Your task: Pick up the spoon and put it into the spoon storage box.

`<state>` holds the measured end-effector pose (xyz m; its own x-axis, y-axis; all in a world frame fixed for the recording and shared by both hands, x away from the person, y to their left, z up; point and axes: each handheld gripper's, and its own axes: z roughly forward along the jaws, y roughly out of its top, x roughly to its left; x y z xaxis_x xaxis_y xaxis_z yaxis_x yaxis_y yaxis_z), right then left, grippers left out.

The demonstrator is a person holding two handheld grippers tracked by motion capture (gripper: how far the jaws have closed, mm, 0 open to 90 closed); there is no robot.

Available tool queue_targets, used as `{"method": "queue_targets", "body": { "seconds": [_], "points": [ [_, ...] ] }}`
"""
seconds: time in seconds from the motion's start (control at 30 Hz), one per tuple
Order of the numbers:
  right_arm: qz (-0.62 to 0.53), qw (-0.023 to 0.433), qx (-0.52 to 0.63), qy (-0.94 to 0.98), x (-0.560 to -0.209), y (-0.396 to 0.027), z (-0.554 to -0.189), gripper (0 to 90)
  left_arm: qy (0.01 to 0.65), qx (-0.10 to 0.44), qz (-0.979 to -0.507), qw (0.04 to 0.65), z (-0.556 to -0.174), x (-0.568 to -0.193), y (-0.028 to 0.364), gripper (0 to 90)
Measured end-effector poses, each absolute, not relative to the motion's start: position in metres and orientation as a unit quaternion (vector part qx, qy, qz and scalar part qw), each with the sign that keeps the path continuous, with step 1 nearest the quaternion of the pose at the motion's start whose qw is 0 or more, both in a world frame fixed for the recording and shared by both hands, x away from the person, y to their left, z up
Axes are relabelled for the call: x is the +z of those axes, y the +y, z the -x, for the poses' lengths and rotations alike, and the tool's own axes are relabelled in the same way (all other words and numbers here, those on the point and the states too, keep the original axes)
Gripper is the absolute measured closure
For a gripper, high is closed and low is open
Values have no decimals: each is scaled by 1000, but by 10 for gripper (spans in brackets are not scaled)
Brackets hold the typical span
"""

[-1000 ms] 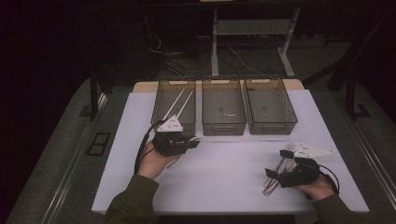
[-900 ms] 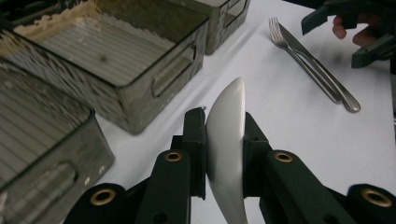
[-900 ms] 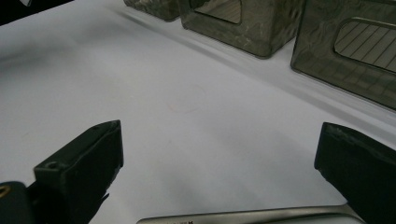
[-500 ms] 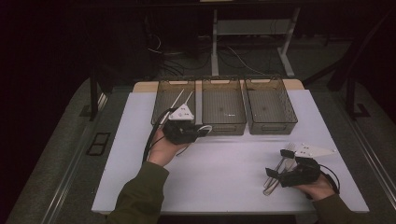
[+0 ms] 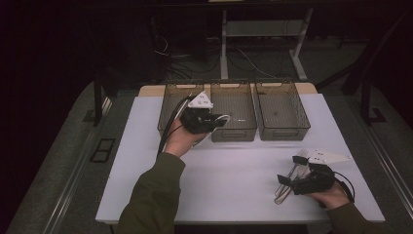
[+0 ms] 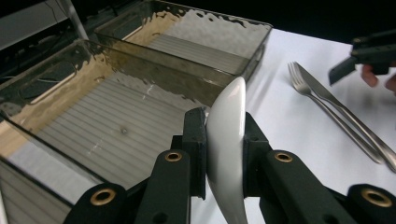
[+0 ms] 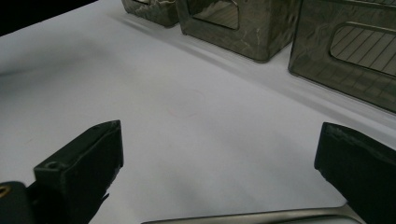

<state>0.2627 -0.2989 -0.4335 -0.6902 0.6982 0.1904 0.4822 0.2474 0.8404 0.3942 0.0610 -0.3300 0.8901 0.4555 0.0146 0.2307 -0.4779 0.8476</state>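
My left gripper is shut on a white spoon, which stands edge-on between its jaws. It hovers over the near rims of the left bin and the middle bin; the left gripper view looks down into the middle bin. A metal fork and a knife lie side by side on the white table at the right. My right gripper rests open beside them, its jaws wide apart over bare tabletop with a metal handle just below.
Three smoky clear bins stand in a row at the table's far edge; the right bin looks bare inside. The white tabletop stretches between my hands. Cables and table legs lie on the dark floor beyond.
My left gripper has risen and moved forward and right with the spoon, from the table in front of the left bin to the bins' near rims. The right gripper has stayed put.
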Motion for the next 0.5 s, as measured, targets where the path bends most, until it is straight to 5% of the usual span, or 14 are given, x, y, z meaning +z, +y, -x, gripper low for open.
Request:
{"method": "queue_targets", "body": {
  "seconds": [0.5],
  "points": [
    [-378,110,493,776,-432,-300,-262,14,202,129,-852,466,-441,-323,26,764]
  ]
}}
